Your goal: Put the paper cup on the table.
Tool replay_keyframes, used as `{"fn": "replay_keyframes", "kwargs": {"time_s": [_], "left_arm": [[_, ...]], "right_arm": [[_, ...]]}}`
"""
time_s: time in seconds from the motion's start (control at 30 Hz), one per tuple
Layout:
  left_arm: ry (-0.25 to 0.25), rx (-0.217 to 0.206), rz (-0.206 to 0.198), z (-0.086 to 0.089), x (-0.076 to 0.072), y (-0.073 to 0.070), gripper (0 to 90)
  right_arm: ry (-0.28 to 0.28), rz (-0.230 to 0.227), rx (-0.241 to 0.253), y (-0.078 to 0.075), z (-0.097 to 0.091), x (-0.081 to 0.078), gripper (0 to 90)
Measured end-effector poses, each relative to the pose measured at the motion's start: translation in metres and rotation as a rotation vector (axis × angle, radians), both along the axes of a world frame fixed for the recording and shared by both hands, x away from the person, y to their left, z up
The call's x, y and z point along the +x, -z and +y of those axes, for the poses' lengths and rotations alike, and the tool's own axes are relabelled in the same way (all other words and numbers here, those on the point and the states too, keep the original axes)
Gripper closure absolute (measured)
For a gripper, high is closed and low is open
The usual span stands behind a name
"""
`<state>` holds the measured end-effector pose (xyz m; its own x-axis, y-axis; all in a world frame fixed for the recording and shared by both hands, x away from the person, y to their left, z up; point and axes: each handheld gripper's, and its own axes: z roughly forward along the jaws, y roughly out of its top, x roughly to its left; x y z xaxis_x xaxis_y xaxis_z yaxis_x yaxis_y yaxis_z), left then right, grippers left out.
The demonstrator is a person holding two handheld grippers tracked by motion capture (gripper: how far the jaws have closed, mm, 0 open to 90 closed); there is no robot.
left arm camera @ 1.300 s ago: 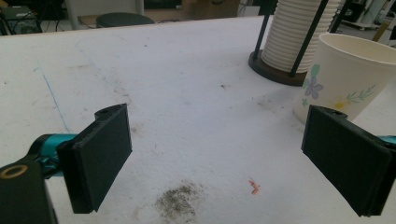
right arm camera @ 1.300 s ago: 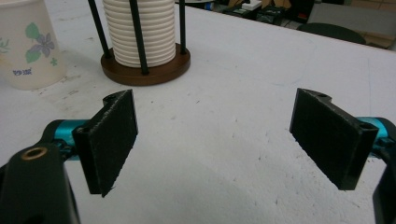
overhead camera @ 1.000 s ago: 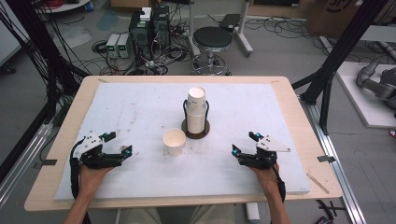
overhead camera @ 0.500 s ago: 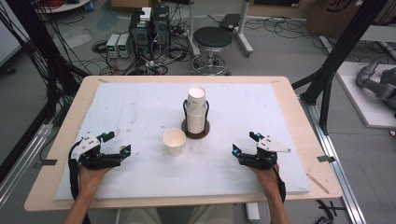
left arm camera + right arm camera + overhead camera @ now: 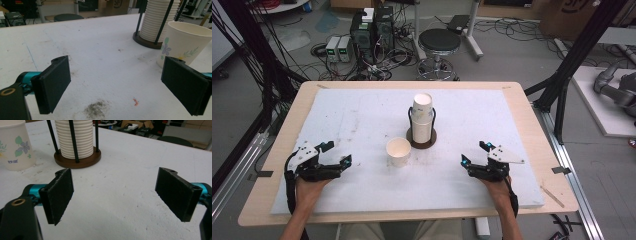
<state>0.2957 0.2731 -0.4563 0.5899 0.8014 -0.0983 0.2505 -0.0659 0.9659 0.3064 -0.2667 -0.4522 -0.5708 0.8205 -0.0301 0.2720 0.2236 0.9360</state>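
High view: you sit at a white tabletop (image 5: 362,120) with a tool in each hand, both resting near the front edge and well apart from each other. Your left tool (image 5: 338,156) lies at the left, jaws spread wide with nothing between them. Your right tool (image 5: 473,153) lies at the right, jaws likewise spread and empty.

Between them, nearer the middle of the tabletop, one loose paper cup (image 5: 398,151) stands upright, mouth up. Just behind it, and a little to its right, a stack of paper cups (image 5: 422,116) sits upside down inside a holder (image 5: 421,141) with thin black rods and a round dark wooden base. The loose cup stands just beside the base; whether they touch is hard to tell.

Left gripper view: the loose cup, printed with small flowers, shows past the right-hand jaw, with the ribbed stack behind it. Right gripper view: the same cup appears at the upper left, with the stack and its base next to it, well ahead of the open jaws.

As a judgement, one cup has already been taken off the stack and set down. The many cups in the holder are what is left, and neither tool is reaching for anything yet, so the work looks to be at an early stage or a pause between cups.
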Motion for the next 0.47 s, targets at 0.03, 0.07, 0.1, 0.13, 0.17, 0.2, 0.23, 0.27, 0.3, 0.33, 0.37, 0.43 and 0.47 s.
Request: {"fn": "replay_keyframes", "kwargs": {"time_s": [0.03,0.07,0.1,0.13,0.17,0.2,0.23,0.27,0.3,0.33,0.37,0.43,0.47], "left_arm": [[0.000,0.000,0.000,0.0000,-0.0001,0.0000,8.9],[0.000,0.000,0.000,0.0000,-0.0001,0.0000,8.9],[0.000,-0.001,0.000,0.0001,0.0000,0.0000,8.9],[0.000,-0.001,0.000,0.0001,0.0000,0.0000,8.8],[-0.001,-0.001,-0.001,0.0000,-0.0002,0.0000,8.9],[-0.001,-0.001,-0.001,0.0000,-0.0002,0.0000,8.9],[0.000,0.000,0.000,0.0000,0.0000,0.0000,8.9],[0.000,0.000,0.000,0.0000,0.0000,0.0000,8.9],[-0.002,-0.001,0.002,0.0004,-0.0001,0.0000,8.9],[-0.003,-0.002,0.002,0.0003,-0.0001,0.0000,8.9],[-0.002,-0.001,0.000,0.0002,-0.0001,0.0000,8.9],[-0.004,0.001,-0.001,-0.0002,-0.0001,0.0000,8.9],[-0.004,0.001,-0.001,-0.0002,-0.0001,0.0000,8.9]], "right_arm": [[0.000,0.000,0.000,0.0001,0.0000,0.0000,15.5],[-0.001,0.000,0.001,0.0000,-0.0002,0.0000,15.5],[-0.001,0.000,0.006,0.0000,-0.0002,-0.0001,15.5],[-0.001,0.000,0.006,0.0000,-0.0002,-0.0001,15.5],[0.001,-0.004,0.008,0.0001,-0.0009,-0.0001,15.5],[0.001,-0.004,0.008,0.0001,-0.0009,-0.0001,15.5],[0.002,-0.004,0.008,0.0001,-0.0010,-0.0001,15.5],[0.002,-0.004,0.008,0.0001,-0.0010,-0.0001,15.5],[0.001,-0.002,0.008,0.0001,-0.0009,-0.0001,15.5],[0.001,-0.006,0.007,0.0001,-0.0010,0.0001,15.5],[-0.001,-0.006,0.008,0.0002,-0.0012,0.0001,15.5],[0.000,-0.007,0.015,0.0001,-0.0021,0.0000,15.5],[0.001,-0.007,0.020,0.0002,-0.0023,-0.0001,15.5]]}}
